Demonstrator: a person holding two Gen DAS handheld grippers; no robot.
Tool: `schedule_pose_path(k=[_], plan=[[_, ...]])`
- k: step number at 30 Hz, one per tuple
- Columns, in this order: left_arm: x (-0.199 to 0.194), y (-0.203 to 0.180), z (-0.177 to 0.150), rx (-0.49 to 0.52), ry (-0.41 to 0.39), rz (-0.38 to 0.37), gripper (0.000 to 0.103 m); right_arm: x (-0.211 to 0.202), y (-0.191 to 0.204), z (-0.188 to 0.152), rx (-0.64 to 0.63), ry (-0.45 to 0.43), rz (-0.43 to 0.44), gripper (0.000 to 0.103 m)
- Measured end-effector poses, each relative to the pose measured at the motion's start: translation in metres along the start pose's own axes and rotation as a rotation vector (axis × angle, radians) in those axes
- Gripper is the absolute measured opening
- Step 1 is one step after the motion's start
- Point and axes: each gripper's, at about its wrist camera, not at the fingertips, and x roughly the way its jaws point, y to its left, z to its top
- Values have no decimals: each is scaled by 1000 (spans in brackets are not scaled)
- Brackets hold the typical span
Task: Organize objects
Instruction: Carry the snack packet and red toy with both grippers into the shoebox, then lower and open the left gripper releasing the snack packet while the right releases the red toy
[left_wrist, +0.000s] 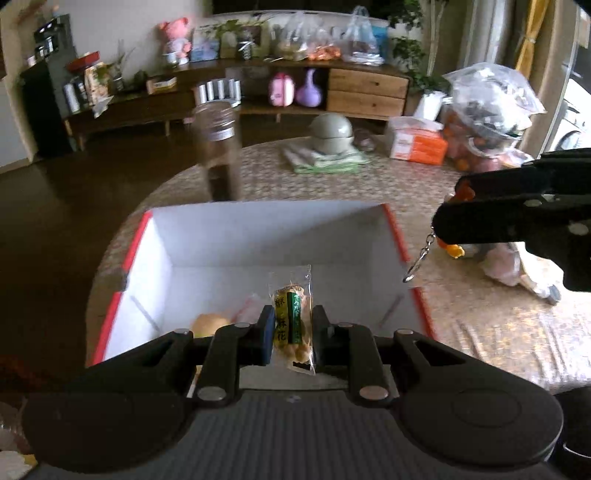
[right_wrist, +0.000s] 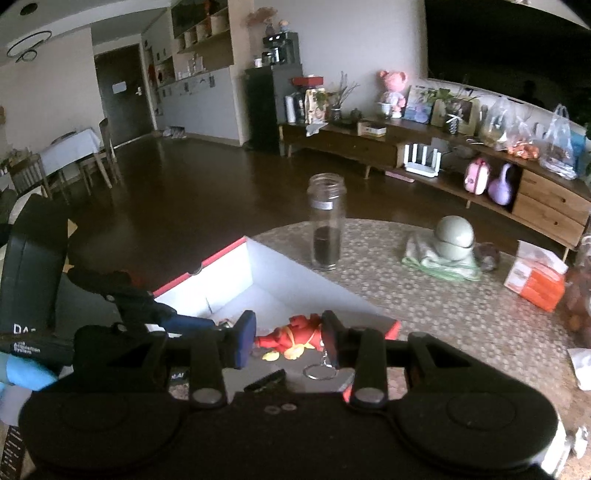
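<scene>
My left gripper (left_wrist: 292, 332) is shut on a clear-wrapped snack packet (left_wrist: 291, 314) with a green and yellow label. It hangs over the near side of an open white box with a red rim (left_wrist: 136, 254). A bun-like item (left_wrist: 208, 323) and a pinkish packet (left_wrist: 251, 306) lie in the box. My right gripper (right_wrist: 290, 334) is shut on a red toy figure (right_wrist: 303, 332), whose key ring (right_wrist: 321, 371) dangles below, above the box (right_wrist: 280, 280). In the left wrist view the right gripper (left_wrist: 448, 206) hovers by the box's right rim with the clip (left_wrist: 417, 262) hanging.
On the round patterned table (left_wrist: 369, 184), a tall glass jar (left_wrist: 219, 147) with dark contents stands just beyond the box. Farther back are a grey-green lidded bowl (left_wrist: 332, 133) on folded cloth, an orange tissue pack (left_wrist: 417, 142) and a plastic bag (left_wrist: 491, 110).
</scene>
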Motion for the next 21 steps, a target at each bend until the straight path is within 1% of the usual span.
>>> schedule_pose_path(k=[4,7,11,15,21], plan=[[13,19,-4,-12,23,20,20,24,7,0,-19,32,-11,38],[25,28,-7,-9,41,26,20,47,7,-1,-19,71,-27,38],[44,29,-12,40,79,45,20,76,2,-7,-1,133,-47,38],[59,25,-16,84,114,40,20,98,0,-15,-3,189,-71,39],[78,21,-20,121,162,42,20,114,5,-26,-36,236,-89,39]])
